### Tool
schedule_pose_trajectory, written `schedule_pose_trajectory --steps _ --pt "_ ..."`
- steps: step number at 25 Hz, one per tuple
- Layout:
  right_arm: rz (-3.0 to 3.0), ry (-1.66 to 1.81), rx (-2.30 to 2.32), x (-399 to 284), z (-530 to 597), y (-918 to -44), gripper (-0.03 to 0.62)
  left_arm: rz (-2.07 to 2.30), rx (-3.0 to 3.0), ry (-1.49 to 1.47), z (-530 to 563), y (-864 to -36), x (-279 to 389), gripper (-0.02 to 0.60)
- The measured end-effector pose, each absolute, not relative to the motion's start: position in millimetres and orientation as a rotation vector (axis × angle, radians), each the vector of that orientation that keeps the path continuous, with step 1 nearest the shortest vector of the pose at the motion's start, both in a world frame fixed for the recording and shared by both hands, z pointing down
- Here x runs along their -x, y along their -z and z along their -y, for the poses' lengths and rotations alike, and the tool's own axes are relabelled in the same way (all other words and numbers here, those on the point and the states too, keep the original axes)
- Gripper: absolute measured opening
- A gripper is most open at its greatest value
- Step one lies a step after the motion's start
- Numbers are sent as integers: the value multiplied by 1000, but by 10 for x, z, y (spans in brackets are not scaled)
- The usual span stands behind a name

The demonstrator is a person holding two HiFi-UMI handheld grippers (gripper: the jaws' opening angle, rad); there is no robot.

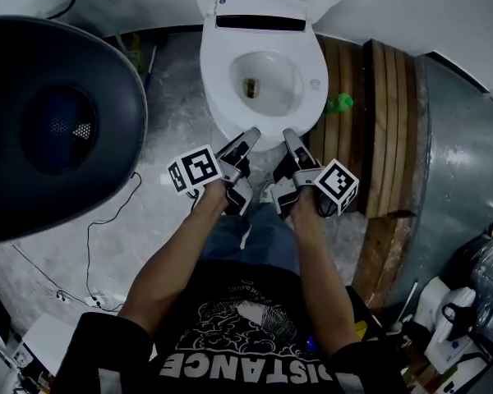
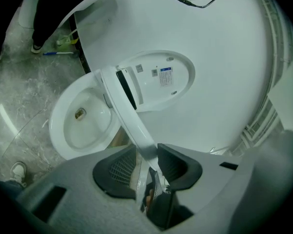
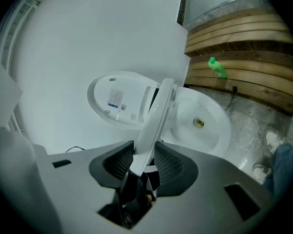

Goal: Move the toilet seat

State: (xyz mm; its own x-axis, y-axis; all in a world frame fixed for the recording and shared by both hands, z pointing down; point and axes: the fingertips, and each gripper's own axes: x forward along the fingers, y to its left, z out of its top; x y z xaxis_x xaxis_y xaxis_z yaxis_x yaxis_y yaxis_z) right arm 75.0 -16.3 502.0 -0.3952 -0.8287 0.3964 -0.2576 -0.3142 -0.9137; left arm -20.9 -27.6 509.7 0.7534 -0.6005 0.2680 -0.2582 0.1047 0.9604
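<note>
- Together the left gripper (image 1: 248, 137) and the right gripper (image 1: 292, 138) hold the near front edge of the toilet seat (image 3: 154, 123), side by side and close to each other.
- The left fingers (image 2: 117, 167) stand partly apart, with their pads pressed on either face of the seat's rim.
- The right fingers (image 3: 173, 167) clamp the same rim in the same way, just right of the left pair.
- The toilet seat is tilted up off the toilet bowl (image 2: 80, 123). It is hinged at the far end, and its near end is raised in the fingers.
- The lid (image 3: 118, 99) stands upright at the far side, against the white wall (image 3: 97, 33).
- Right of the toilet, a green bottle (image 1: 340, 103) sits on a wooden slatted platform (image 1: 382, 121).
- Grey marbled floor (image 1: 168, 97) lies left of the bowl.
</note>
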Motion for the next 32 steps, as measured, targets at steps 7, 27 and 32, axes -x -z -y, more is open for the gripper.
schedule_pose_trajectory --steps 7,27,32 --pt "-1535 1702 1375 -755 290 -4749 138 730 -1522 302 403 -4840 193 143" --pt "-1812 1590 1251 -871 850 -4088 114 788 -1633 391 961 -4108 163 127" --pt "-1837 1559 1184 -878 1082 -3890 104 811 -1666 425 1180 -3901 158 124"
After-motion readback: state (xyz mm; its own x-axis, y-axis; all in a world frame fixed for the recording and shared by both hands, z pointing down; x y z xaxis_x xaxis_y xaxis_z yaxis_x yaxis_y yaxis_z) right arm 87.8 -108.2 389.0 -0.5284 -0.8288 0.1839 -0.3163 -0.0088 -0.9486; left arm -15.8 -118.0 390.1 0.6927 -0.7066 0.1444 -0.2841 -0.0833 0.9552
